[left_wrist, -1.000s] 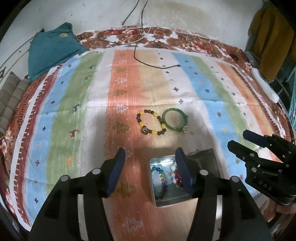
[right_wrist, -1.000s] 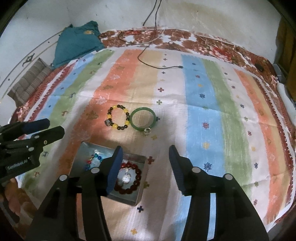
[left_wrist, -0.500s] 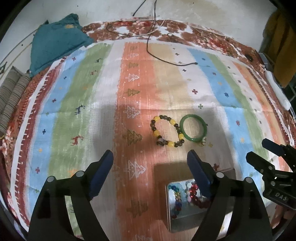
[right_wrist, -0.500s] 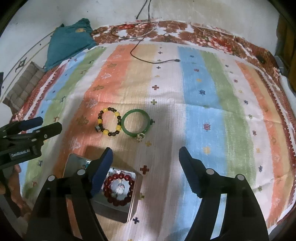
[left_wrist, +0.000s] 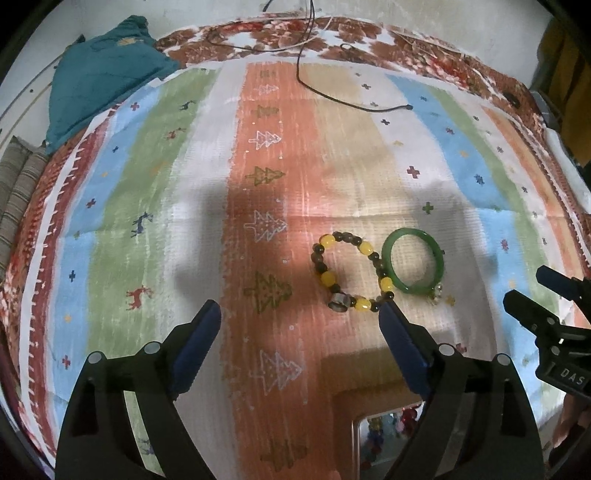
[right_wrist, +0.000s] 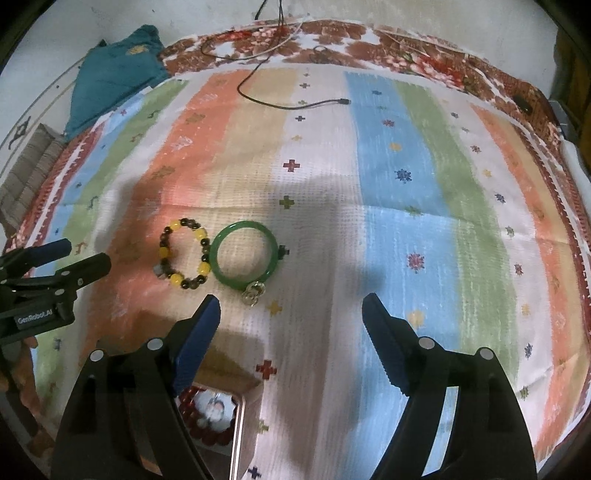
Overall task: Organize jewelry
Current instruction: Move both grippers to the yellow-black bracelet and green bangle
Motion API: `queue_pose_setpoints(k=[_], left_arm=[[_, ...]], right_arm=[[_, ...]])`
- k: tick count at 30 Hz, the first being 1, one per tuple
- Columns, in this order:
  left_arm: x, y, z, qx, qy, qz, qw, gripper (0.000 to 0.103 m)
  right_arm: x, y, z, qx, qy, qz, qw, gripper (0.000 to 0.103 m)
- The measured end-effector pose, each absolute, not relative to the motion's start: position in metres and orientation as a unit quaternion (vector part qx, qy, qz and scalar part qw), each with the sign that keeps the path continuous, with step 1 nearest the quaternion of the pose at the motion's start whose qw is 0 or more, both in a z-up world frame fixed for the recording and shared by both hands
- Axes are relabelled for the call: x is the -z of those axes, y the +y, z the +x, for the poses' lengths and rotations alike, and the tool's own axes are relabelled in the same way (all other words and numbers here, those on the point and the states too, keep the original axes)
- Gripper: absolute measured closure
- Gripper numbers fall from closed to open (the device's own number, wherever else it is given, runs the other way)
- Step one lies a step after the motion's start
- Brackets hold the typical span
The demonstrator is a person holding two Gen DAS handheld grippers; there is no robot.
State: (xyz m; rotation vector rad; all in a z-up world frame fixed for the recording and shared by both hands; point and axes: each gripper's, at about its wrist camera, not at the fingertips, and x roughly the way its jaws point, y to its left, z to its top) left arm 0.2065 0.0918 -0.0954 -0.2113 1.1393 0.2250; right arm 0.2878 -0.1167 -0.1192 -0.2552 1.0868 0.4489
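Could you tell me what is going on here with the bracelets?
A person holds the left gripper and right gripper, jaws just opened wide, nothing between them. A yellow beaded bracelet and green bangle lie touching on the striped cloth; other bracelets sit in the metal tin.

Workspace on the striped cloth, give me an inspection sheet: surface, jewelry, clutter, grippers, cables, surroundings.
Surface: striped cloth laid flat over a floral cover.
Job's things: beaded bracelet and green bangle side by side on the cloth; metal tin holding a red bead bracelet.
Clutter: teal cloth, far left.
Grippers: left gripper and right gripper have just been opening, nothing between their jaws.
Cables: black cable across the far end.
Surroundings: pale wall.
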Motion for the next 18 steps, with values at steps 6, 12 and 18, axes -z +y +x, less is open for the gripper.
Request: queue_pose_setpoints(k=[6,12,18], left_arm=[[0.105,0.092,0.221,-0.102,0.542,-0.086,0.829,0.017],[0.124,0.099,0.234,-0.1,0.556,-0.085,0.821,0.017],[0.136,0.097,0.246,-0.086,0.561,-0.077,0.82,0.017]], right_arm=[[0.132,-0.11,0.302,-0.205,0.519,-0.123,0.821,0.024],[0.144,-0.103,0.311,-0.2,0.527,-0.132,0.815,0.024],[0.159,-0.1,0.324,-0.197,0.551,-0.122,0.801,0.024]])
